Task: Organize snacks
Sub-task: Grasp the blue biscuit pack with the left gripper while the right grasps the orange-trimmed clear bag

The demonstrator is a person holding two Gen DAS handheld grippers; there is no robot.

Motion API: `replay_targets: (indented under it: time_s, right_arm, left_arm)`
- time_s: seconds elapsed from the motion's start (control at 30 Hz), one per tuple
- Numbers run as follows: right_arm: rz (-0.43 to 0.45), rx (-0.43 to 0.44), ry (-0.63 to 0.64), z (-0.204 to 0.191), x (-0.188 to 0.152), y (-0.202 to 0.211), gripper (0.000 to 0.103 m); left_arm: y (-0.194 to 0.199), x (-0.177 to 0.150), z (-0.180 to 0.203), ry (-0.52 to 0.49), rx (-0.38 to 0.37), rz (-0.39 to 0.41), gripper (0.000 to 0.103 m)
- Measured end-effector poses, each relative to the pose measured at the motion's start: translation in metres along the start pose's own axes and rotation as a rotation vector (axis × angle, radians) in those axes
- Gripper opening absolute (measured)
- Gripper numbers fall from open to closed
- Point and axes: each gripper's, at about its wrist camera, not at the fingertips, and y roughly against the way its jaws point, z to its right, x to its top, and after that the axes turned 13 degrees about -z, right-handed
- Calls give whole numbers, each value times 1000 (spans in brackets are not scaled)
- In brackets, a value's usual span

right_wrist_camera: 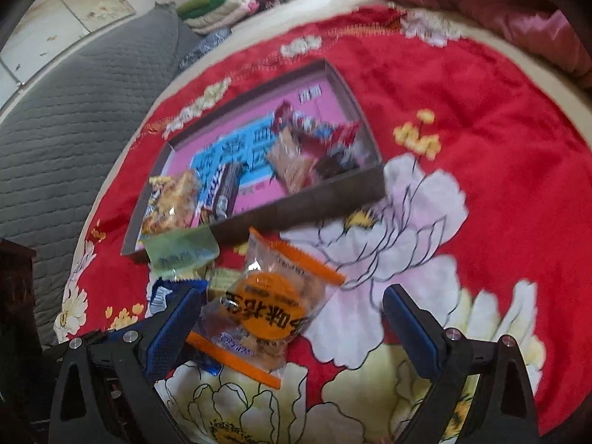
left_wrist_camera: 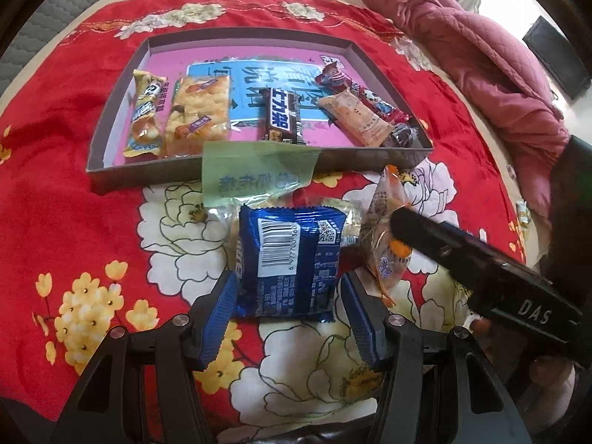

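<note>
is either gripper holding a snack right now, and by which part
Neither holds anything. The left gripper is open astride the near end of the blue foil snack pack; the right gripper is open around the clear orange-striped packet.

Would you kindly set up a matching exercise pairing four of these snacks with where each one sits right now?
Things:
1. blue foil packet
2. orange-striped clear packet
3. dark chocolate bar
4. green packet

Places:
A. inside the box, near its middle
B. leaning over the box's near wall
C. between the left gripper fingers
D. between the right gripper fingers

Pairs: 1-C, 2-D, 3-A, 4-B
</note>
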Motion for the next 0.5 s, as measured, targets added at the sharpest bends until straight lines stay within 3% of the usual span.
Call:
replay_targets:
  time_s: [0.17,0.33,0.5]
  right_arm:
    - [-49,53,-59,6,2,-11,99]
    - [-70,45,-70,2,7,-19,98]
    - [-74,51,-27,-7,10,-25,80]
  left_arm:
    - [-6,2,1,2,15,1,63]
    - [-12,4,0,9,18,-4,64]
    - [-18,6,2,8,32,-11,65]
